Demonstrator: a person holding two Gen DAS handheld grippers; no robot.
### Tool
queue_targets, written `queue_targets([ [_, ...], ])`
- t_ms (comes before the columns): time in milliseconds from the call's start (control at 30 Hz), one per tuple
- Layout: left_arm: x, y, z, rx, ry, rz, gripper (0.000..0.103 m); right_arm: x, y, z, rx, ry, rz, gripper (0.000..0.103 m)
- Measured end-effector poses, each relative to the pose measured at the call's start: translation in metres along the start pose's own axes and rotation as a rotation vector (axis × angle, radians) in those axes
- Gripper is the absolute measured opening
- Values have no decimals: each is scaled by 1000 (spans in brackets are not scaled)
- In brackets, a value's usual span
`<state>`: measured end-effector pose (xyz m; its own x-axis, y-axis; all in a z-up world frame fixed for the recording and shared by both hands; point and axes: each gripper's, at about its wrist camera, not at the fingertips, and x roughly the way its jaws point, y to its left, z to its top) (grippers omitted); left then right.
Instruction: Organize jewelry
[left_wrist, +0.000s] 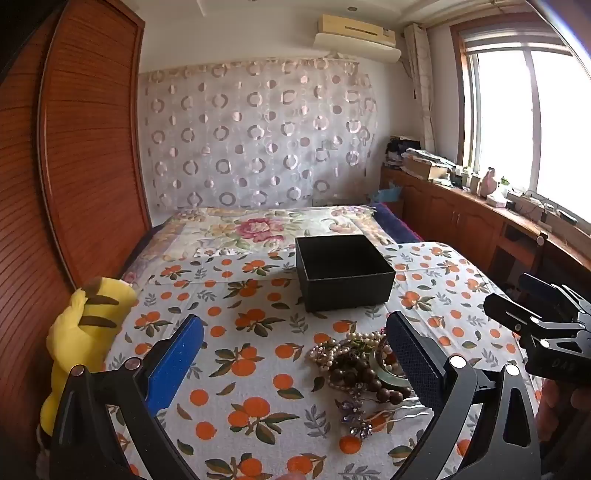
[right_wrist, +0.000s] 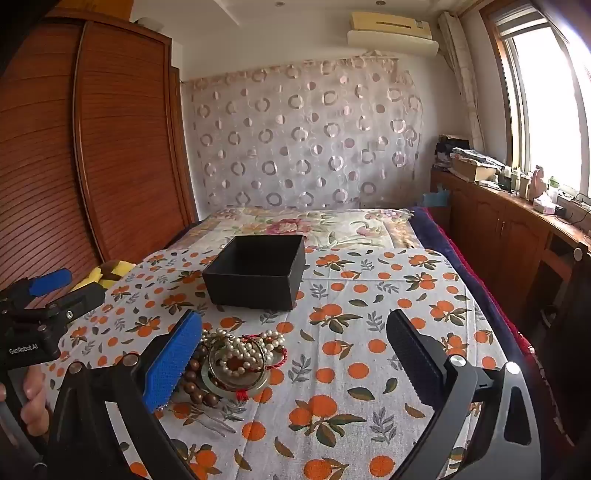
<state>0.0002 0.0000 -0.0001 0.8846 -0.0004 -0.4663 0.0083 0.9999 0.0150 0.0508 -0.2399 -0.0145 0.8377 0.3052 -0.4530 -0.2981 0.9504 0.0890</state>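
A heap of jewelry (left_wrist: 358, 369) lies on the orange-print cloth: pearl strands, dark wooden beads, a green bangle, purple crystals and a hair fork. Behind it stands an open black box (left_wrist: 345, 273), with nothing seen inside. My left gripper (left_wrist: 295, 354) is open above the cloth, the heap lying just inside its right finger. My right gripper (right_wrist: 293, 350) is open too, and the jewelry heap (right_wrist: 240, 362) sits by its blue left finger (right_wrist: 173, 365). The black box (right_wrist: 256, 271) shows beyond it. Each gripper appears at the edge of the other's view.
A yellow striped plush toy (left_wrist: 85, 332) lies at the cloth's left edge beside the wooden wardrobe (left_wrist: 81, 147). A floral bedspread (left_wrist: 266, 229) stretches behind the box. Wooden cabinets (right_wrist: 509, 236) under the window line the right side.
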Motion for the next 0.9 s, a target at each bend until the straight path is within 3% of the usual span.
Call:
queue_targets([
  [900,-1,0,0,-9,-8,-4,95,-2,0,0,2,-4,2,101],
])
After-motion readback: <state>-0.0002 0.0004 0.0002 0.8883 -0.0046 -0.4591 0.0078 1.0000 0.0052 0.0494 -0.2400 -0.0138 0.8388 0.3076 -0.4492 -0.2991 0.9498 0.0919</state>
